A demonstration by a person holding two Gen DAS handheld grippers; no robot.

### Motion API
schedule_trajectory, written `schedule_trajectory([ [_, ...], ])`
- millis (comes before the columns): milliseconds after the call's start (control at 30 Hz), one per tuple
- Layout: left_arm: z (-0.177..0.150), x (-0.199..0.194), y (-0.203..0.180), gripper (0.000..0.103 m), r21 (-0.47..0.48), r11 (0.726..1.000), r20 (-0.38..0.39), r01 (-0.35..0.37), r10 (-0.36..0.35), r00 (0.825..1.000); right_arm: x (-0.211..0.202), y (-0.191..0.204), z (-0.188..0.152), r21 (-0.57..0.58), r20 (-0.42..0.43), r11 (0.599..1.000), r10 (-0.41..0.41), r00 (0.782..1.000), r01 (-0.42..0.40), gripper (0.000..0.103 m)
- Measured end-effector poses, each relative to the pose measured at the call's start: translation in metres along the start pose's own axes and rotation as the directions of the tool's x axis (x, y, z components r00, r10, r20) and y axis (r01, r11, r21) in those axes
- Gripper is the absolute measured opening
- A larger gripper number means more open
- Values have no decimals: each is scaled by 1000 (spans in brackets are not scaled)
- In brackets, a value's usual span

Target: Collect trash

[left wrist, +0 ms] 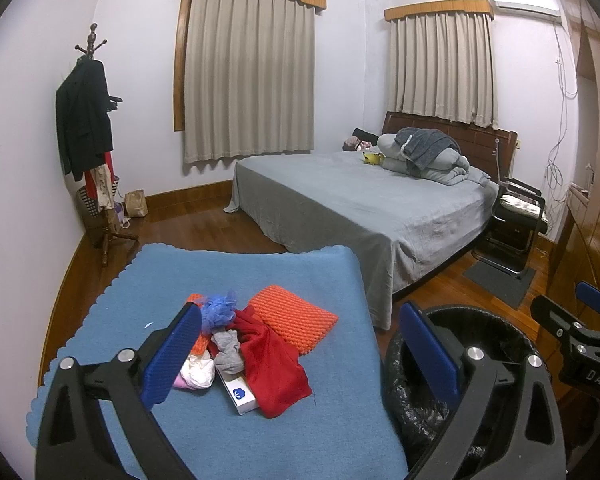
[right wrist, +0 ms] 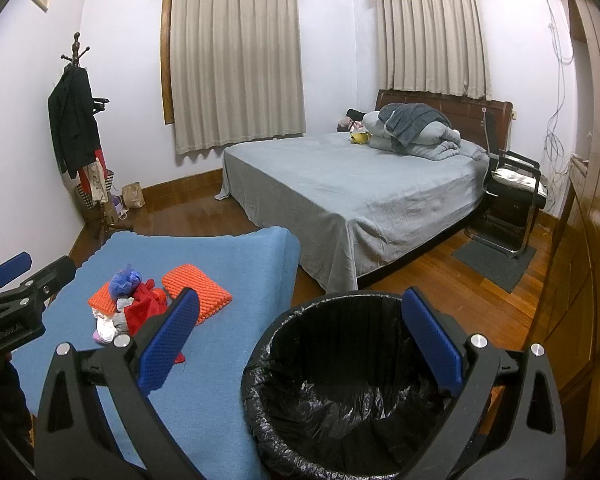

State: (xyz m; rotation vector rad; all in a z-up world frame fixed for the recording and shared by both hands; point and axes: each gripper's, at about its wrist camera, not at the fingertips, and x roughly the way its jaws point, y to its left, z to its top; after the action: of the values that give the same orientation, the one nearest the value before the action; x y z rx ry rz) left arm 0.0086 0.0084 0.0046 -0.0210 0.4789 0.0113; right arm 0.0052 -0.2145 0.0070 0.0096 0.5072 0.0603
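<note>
Jaws gape wide and empty on both left gripper (left wrist: 300, 354) and right gripper (right wrist: 300, 344).

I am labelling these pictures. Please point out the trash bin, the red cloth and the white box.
trash bin (right wrist: 256, 344): right wrist view, on the left rim.
red cloth (left wrist: 274, 364): left wrist view, on its middle.
white box (left wrist: 240, 394): left wrist view, on the blue logo.

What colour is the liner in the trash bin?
Black. The glossy plastic liner inside the trash bin shows best in the right wrist view.
</note>
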Motion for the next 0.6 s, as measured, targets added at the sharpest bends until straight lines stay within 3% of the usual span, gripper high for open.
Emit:
schedule_trajectory([
  [600,0,0,0,97,-1,1000,0,1,-1,1000,2,1,-1,0,-3,1000,1,1000,-1,98],
])
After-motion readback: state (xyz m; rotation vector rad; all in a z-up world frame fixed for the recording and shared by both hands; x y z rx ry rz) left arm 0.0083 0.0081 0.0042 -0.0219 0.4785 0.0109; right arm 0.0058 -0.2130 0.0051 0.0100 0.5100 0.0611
